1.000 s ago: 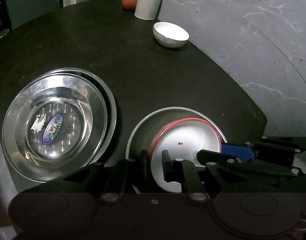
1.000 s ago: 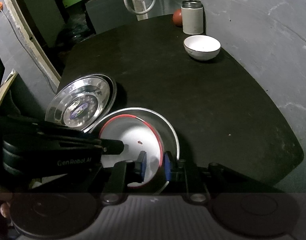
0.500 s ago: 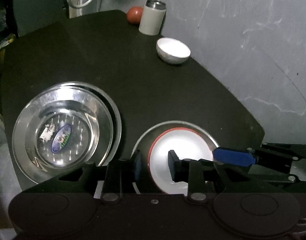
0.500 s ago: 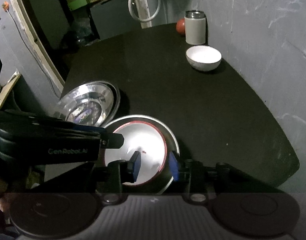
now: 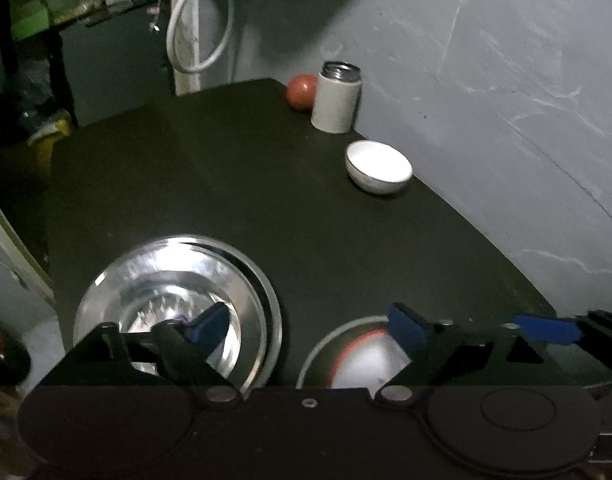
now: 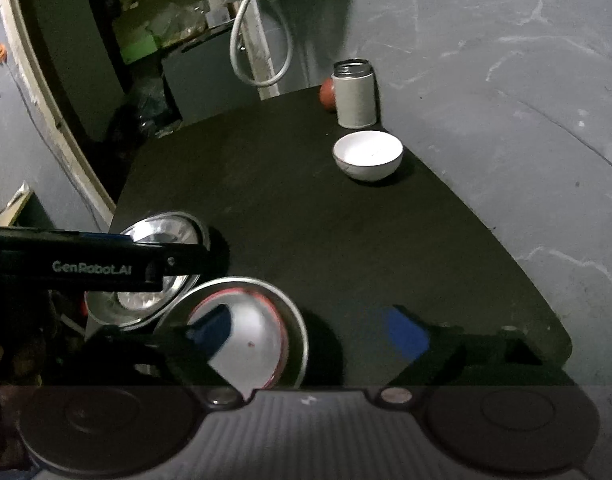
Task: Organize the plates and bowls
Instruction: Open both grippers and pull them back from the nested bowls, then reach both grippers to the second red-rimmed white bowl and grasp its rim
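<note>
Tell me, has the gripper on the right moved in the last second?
Yes. The right gripper has opened and pulled up and back from the red-rimmed plate; the white bowl looks farther off.

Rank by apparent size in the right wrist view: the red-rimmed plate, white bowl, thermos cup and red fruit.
1. Red-rimmed plate, though it is nearest the camera, which inflates it.
2. White bowl.
3. Thermos cup, close to the bowl in apparent size, so this order is unsure.
4. Red fruit, partly hidden behind the cup.
</note>
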